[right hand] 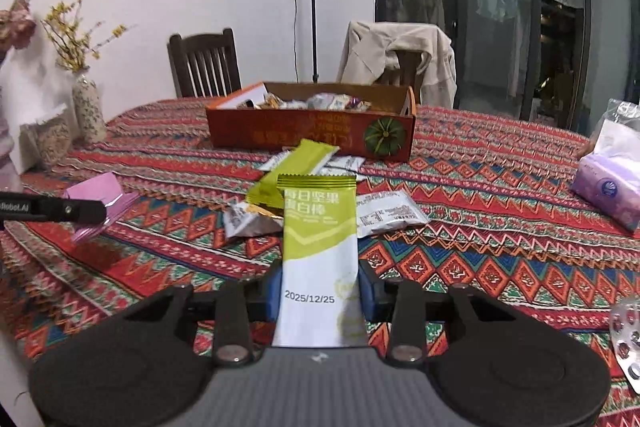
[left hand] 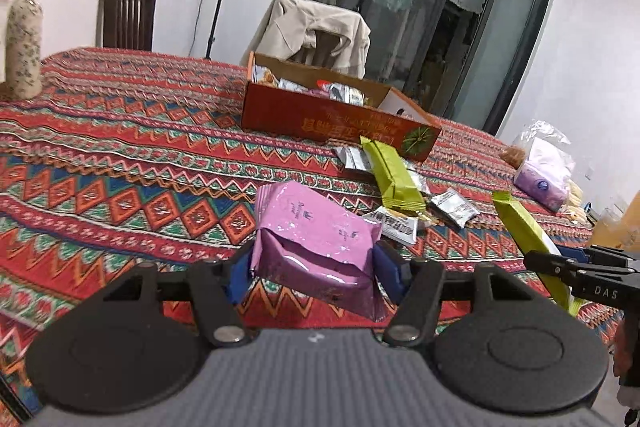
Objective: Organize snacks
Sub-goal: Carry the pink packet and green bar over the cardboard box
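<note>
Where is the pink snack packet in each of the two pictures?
Left wrist view: pink snack packet at lower centre, clamped in the left tongs.
Right wrist view: same packet at the left edge, beside a black tong finger.
Shared landmark: the orange cardboard box of snacks on the table.

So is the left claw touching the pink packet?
Touching. The left wrist view shows the left claw with its blue pads pressed against both sides of the pink packet.

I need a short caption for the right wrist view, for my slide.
Right gripper holds a green-and-white snack bar above the patterned tablecloth, facing the orange snack box.
</note>
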Demonstrator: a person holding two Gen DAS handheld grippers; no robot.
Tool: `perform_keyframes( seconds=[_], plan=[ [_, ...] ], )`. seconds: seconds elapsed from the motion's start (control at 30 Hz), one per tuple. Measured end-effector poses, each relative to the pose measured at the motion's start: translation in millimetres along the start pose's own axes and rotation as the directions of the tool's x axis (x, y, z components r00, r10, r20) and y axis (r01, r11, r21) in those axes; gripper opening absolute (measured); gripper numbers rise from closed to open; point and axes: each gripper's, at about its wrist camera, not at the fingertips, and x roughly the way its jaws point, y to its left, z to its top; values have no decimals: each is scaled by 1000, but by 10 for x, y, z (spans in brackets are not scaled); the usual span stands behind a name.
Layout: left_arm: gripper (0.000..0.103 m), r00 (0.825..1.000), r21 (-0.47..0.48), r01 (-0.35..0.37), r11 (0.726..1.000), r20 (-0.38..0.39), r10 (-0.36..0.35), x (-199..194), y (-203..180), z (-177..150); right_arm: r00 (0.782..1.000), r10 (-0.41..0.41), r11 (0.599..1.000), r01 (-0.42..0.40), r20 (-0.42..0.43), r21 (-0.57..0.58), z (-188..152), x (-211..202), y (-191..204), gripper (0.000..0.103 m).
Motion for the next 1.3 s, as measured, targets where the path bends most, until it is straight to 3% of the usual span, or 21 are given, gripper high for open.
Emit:
perform_keyframes(
  seconds=[0.4, 0.6, 0.73, 0.87, 1.03, 1.13, 1.3],
  plan=[
    [63, 995, 55, 33, 998, 88, -38, -372, -96, 135, 996, -2, 1000, 3, 85, -9, 10, -474, 129, 37],
    [63, 985, 107, 86, 991, 138, -100, -217, -72, 662, 989, 2, 1000, 2, 145, -31, 365, -493, 39, 36],
    [63, 984, 127, 104, 986, 134, -121, 162, -15, 1195, 981, 25, 999, -21, 191, -25, 794, -324, -135, 37],
    [63, 988, 135, 106, 985, 101, -120, 694, 17, 1673, 975, 43, 999, -39, 219, -24, 1291, -7, -334, 37],
    [63, 994, 129, 93, 987, 41, -99, 1498, 48, 2146, 980, 70, 997, -70, 188, -6, 1874, 633, -598, 36],
    [64, 998, 122, 64, 990, -6, -63, 1987, 80, 2303, 987, 66, 998, -68, 144, 7, 2168, 1127, -729, 37],
    [64, 996, 125, 23, 992, -86, -12, 2698, 195, 2405, 998, 59, 997, -58, -8, 59, 2428, 2192, -961, 36]
  ],
)
